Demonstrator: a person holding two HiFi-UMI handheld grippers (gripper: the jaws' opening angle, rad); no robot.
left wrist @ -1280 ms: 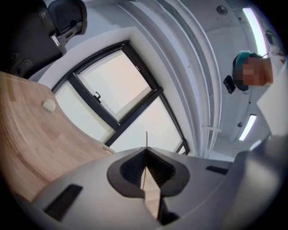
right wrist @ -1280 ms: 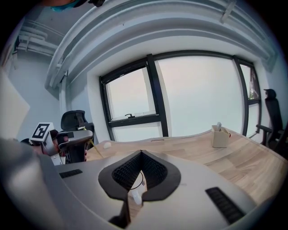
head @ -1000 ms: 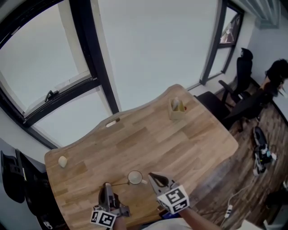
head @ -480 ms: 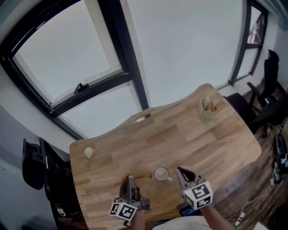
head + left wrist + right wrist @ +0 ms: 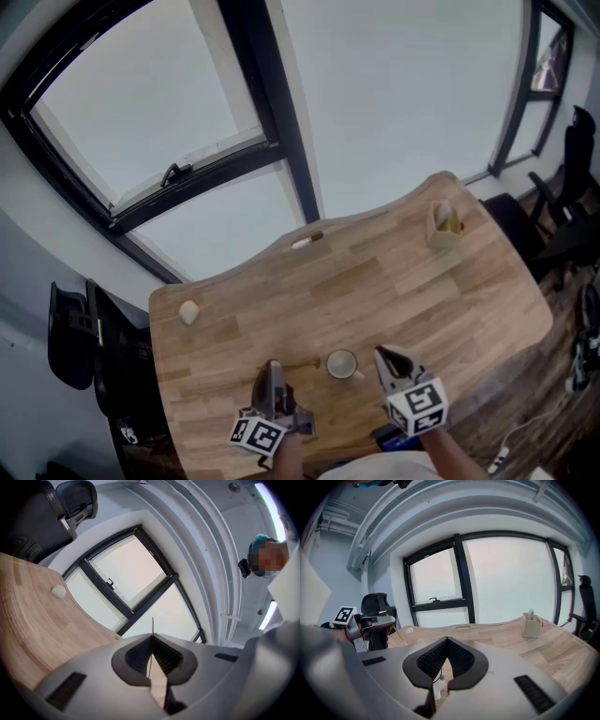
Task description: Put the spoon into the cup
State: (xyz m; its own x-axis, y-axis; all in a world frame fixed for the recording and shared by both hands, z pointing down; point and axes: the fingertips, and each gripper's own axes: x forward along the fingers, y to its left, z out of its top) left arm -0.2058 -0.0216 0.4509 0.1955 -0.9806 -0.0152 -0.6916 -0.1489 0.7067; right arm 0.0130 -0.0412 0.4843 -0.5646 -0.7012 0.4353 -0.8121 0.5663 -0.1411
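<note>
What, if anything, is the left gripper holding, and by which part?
The left gripper is shut on the thin spoon, pinching the end farthest from the white cup, apparently the handle end.

Grey left gripper [image 5: 272,369], grey right gripper [image 5: 385,356], black ribbed pads [image 5: 435,661], white marker cubes [image 5: 419,406]

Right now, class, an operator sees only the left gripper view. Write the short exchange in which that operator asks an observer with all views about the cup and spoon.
Operator: I see no cup. Where is it?
Observer: In the head view the cup stands upright on the table, right of the left gripper.
Operator: Has the spoon reached it?
Observer: No. The spoon, clamped in that gripper, points at the cup but ends short of its rim.
</note>
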